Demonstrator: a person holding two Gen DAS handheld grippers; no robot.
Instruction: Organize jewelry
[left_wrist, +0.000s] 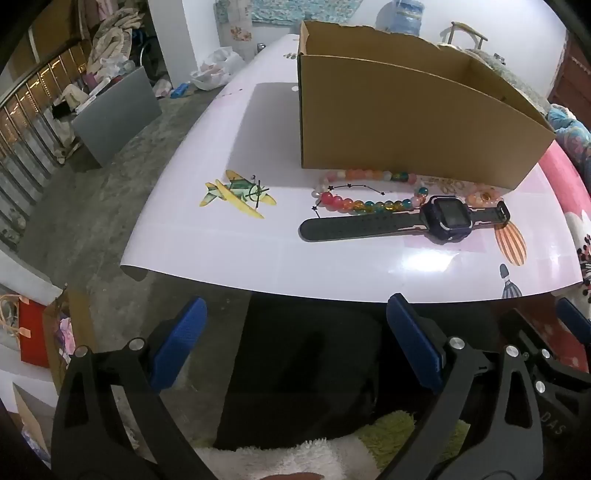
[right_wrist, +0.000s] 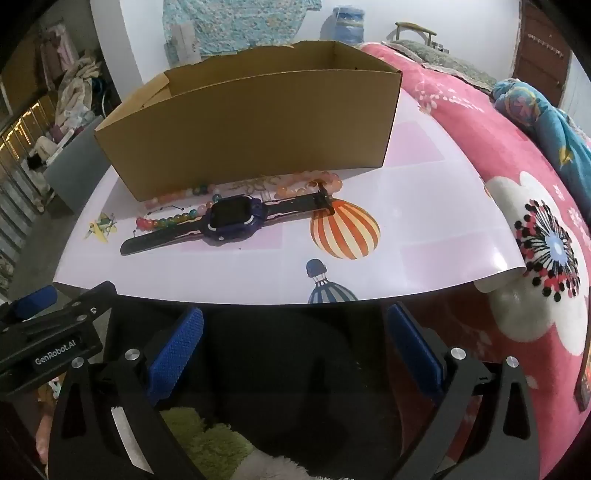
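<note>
A dark blue smartwatch (left_wrist: 443, 218) (right_wrist: 232, 221) lies flat on the white table, straps stretched out. Behind it lie a multicoloured bead bracelet (left_wrist: 369, 205) (right_wrist: 170, 220) and a peach bead bracelet (right_wrist: 314, 184) (left_wrist: 484, 197), with a small gold chain (right_wrist: 262, 182) between them. An open cardboard box (left_wrist: 406, 122) (right_wrist: 251, 125) stands just behind the jewelry. My left gripper (left_wrist: 295, 343) is open and empty, below the table's near edge. My right gripper (right_wrist: 295, 343) is open and empty, also short of the near edge.
The table (left_wrist: 240, 243) (right_wrist: 406, 229) has printed plane and balloon pictures. A pink floral blanket (right_wrist: 517, 221) lies to the right. A grey panel (left_wrist: 114, 118) and clutter stand on the floor at the left. The other gripper's body (right_wrist: 48, 343) shows at the left of the right wrist view.
</note>
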